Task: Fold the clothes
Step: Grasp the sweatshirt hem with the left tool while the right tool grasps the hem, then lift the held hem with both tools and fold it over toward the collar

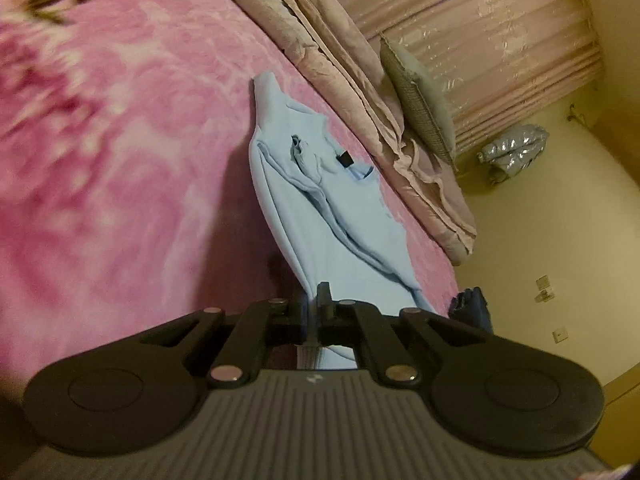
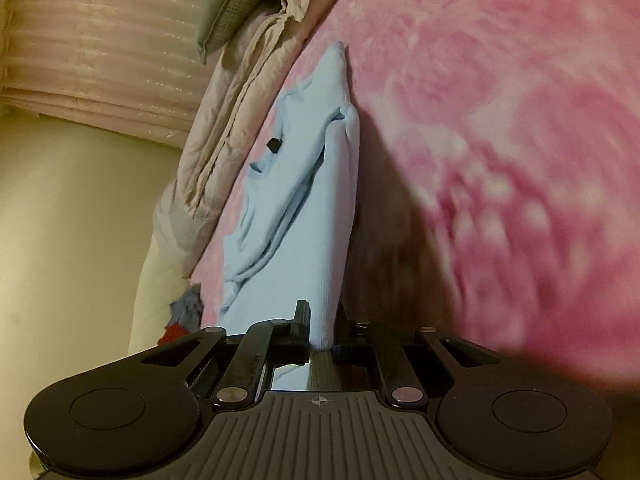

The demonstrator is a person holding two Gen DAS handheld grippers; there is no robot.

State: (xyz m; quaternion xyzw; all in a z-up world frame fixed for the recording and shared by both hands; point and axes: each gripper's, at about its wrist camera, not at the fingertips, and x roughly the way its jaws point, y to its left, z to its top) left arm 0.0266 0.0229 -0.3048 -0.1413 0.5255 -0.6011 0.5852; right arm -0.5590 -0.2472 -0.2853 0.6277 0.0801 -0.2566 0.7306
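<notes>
I am holding a light blue garment (image 1: 320, 200) with both tools at once. My left hand-held gripper (image 1: 314, 308) is pinching a near edge of the cloth, its jaws closed tight on a thin fold that is running back between the fingers. My right hand-held gripper (image 2: 320, 328) is clamping a thicker, ribbed edge of the same light blue garment (image 2: 304, 208), and its jaws are closed on that fabric too.

The garment is stretching away from both grippers, lifted at the near end and trailing down onto the bed, where its far end is lying on a pink floral blanket (image 1: 120, 140). A small black tag (image 1: 345, 159) is showing near the neck opening, and the cloth around it is bunching into loose folds. The lifted part is casting a dark shadow on the blanket beside it.

Along the far edge of the bed a rumpled beige quilt (image 1: 352, 68) is lying just beside the garment, with a grey-green pillow (image 1: 420, 100) leaning against the padded pink headboard (image 1: 500, 32).
</notes>
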